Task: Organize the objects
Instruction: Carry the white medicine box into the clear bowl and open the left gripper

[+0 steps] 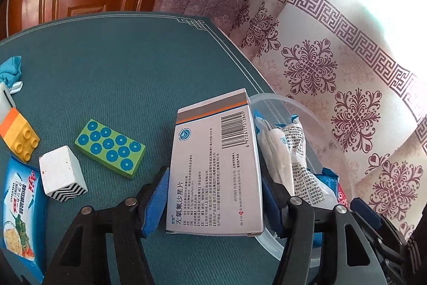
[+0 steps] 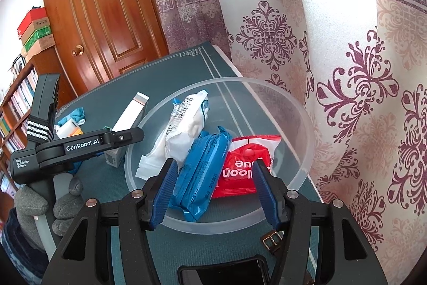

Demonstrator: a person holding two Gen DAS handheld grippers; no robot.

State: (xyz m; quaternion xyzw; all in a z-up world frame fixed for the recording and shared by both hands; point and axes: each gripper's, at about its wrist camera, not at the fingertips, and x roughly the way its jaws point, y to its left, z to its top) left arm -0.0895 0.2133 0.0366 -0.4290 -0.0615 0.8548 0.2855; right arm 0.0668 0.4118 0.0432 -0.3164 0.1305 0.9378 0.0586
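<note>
My left gripper is shut on a grey-white medicine box with a barcode, its blue pads pressing on the box's two long sides. The box stands tilted on the green table mat, right beside a translucent round bowl. In the right wrist view the same box shows edge-on, with the left gripper's near finger across it. The bowl holds a white packet, a blue packet and a red packet. My right gripper hovers open over the bowl's near side.
Left of the box lie a green block with blue dots, a white zigzag block, a yellow brick, a blue cracker packet and a blue cloth. A strap buckle lies near the bowl. Curtains hang behind the table.
</note>
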